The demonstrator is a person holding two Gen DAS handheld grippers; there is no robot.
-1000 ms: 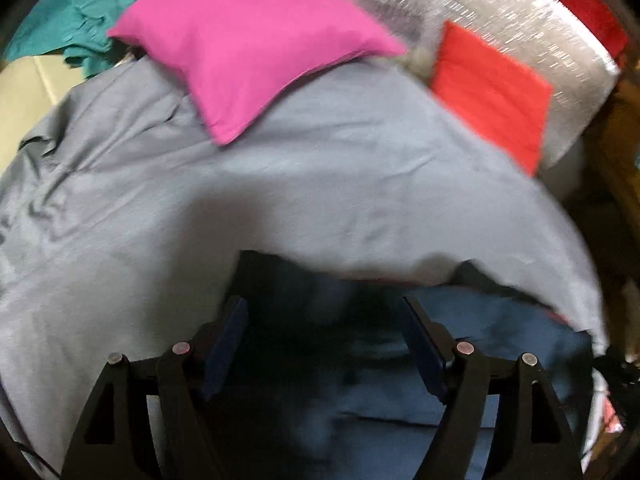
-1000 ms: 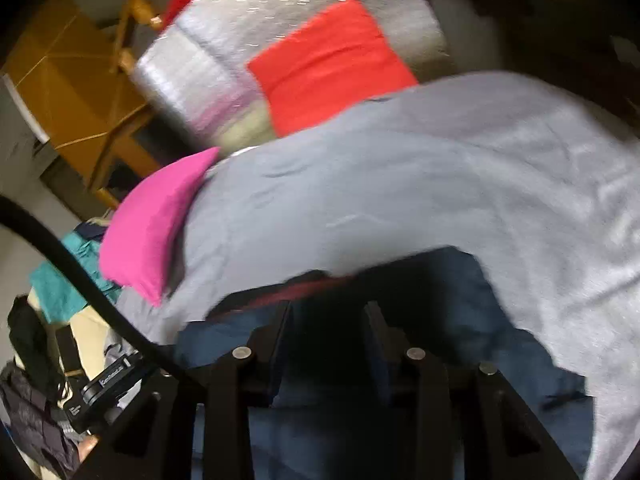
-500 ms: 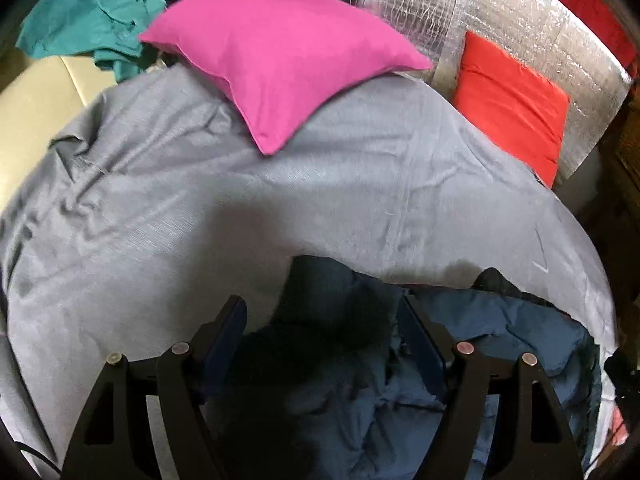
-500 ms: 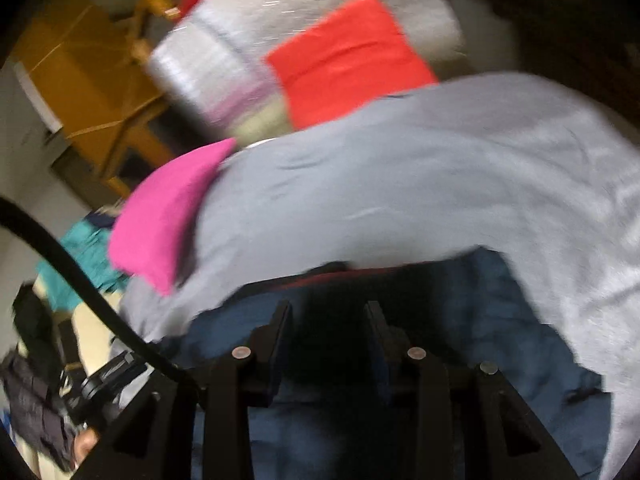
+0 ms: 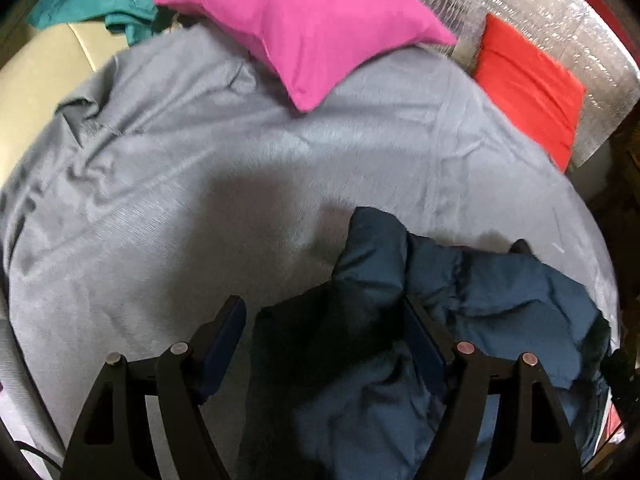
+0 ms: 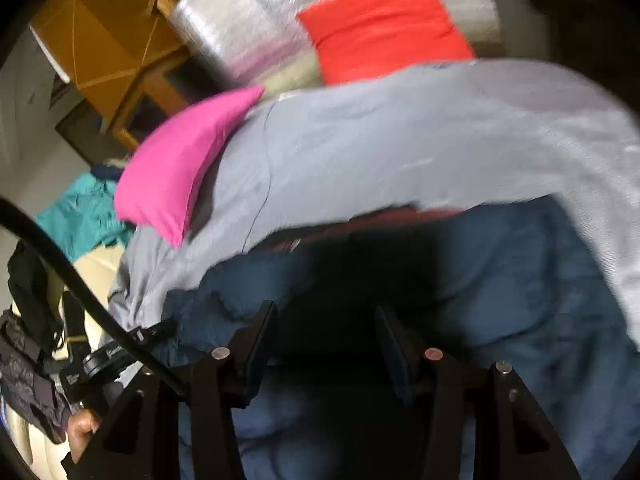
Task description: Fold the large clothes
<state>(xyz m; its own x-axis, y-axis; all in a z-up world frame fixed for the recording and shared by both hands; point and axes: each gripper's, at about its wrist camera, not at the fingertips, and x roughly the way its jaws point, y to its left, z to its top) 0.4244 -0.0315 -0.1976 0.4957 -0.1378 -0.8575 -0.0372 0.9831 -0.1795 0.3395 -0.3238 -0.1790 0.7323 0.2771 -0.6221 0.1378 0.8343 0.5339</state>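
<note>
The dark navy-blue padded garment (image 5: 460, 312) lies bunched on the grey bedsheet (image 5: 200, 184), directly under and ahead of both tongs. The left tongs (image 5: 320, 320) stand wide, with a raised fold of the cloth between the jaws but not pinched. The right tongs (image 6: 326, 332) stand fairly wide over dark cloth; whether they grip it I cannot tell. The garment looks soft, puffy, bulky and probably light and slippery; an edge or hem would give the surest hold.
</note>
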